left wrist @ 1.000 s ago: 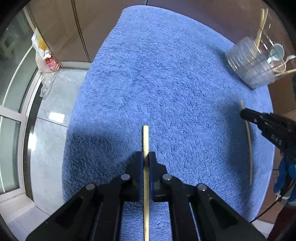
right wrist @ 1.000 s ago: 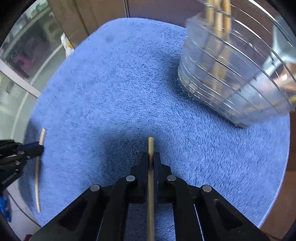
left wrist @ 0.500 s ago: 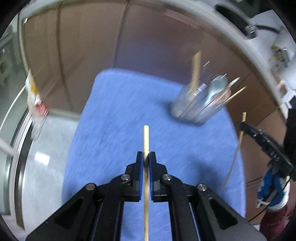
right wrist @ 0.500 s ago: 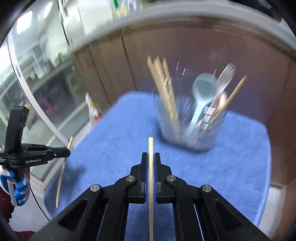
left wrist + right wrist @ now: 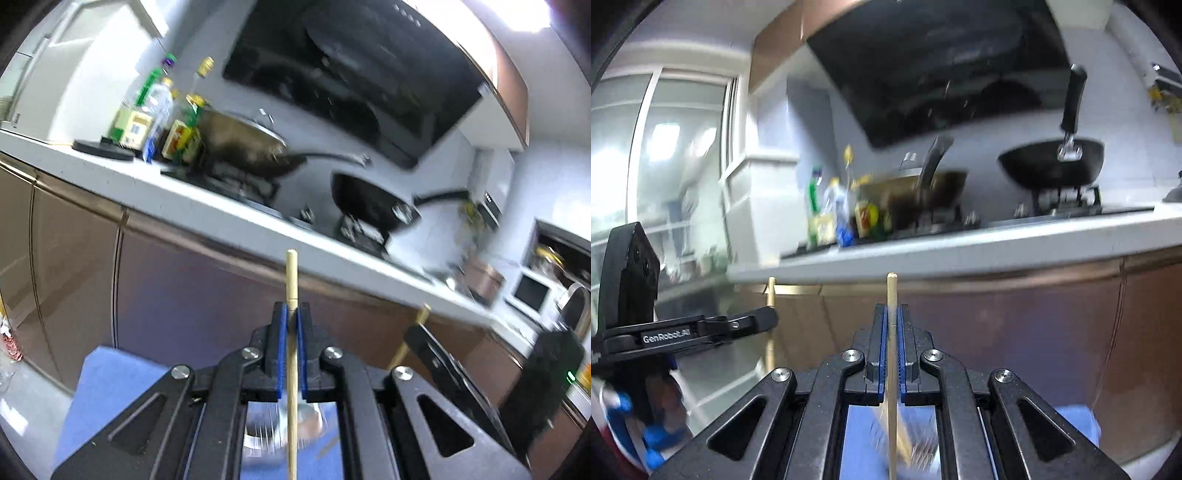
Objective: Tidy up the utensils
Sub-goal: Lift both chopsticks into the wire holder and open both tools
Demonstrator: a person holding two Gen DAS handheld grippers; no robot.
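Across the upper half of both views runs the kitchen counter (image 5: 229, 218) with its two woks, and the blue mat (image 5: 99, 398) shows only in the lower corners, so we judge that both sticks are up in the air, on their way to the utensil holder (image 5: 273, 435), a blur at the bottom centre of the left view behind the linkage. The left gripper (image 5: 291, 317) is clenched on a chopstick (image 5: 291, 280) that stands upright in the frame; the right gripper (image 5: 892, 321) clamps its own chopstick (image 5: 892, 291) the same way. To do this well, we should find the holder's rim before lowering, tip each stick so its long lower end leads, and loosen the pads only once that end is inside, one stick after the other so they do not clash.
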